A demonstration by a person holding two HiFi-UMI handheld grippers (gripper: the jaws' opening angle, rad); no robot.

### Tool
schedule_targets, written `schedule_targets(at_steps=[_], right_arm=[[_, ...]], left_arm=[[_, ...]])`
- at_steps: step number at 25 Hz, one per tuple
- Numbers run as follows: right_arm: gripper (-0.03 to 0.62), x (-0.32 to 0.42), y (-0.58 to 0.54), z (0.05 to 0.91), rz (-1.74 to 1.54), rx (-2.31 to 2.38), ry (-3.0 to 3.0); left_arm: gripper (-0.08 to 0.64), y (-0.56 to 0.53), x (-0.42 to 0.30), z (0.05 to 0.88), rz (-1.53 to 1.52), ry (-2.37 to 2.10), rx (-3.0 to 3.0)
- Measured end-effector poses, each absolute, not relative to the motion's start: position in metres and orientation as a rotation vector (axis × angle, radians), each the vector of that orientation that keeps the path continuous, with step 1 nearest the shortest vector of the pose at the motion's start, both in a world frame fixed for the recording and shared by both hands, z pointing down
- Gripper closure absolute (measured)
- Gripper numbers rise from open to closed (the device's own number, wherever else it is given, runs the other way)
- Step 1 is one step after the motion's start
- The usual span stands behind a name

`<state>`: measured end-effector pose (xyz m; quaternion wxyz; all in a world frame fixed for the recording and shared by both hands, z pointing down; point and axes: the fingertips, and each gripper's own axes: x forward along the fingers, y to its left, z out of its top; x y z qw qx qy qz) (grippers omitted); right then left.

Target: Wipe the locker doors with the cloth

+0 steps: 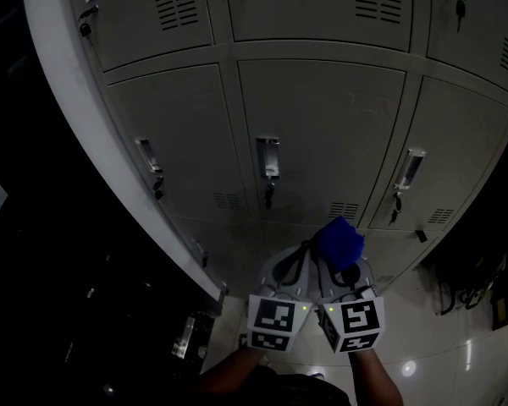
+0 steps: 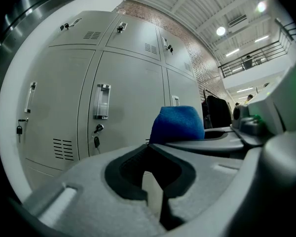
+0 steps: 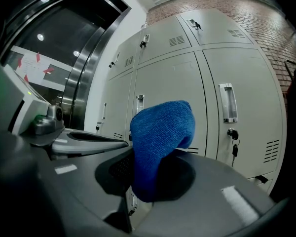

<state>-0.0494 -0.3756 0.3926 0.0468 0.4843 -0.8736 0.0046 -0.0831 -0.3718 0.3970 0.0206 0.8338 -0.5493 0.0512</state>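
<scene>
right gripper [image 3: 147,158] jaws clamped on a blue cloth [image 3: 160,142] of knitted, nubby texture, bunched into a rounded hump just short of the locker doors [image 1: 322,125], not touching. left gripper [image 2: 147,147] jaws closed together, nothing between them, just beside the right. doors are smooth grey sheet metal with louvred vents [image 1: 345,211], recessed handles [image 1: 267,157] and hanging keys [image 1: 269,194]. glossy floor [image 1: 440,353] below.

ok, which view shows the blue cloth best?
Right gripper view: the blue cloth fills the centre, weave clear, pinched between the jaws. Left gripper view shows the cloth only partly, beyond its jaws; head view, just a small dim blue lump.
</scene>
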Motion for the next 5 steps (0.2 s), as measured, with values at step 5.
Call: schedule_targets(at_steps=[5], right_arm=[[0.526,-0.0494,-0.3755,0.3923,0.008,1.472,-2.668]], left_arm=[[0.555,-0.3728,-0.0815,0.3972,0.162,-1.703,2.588]])
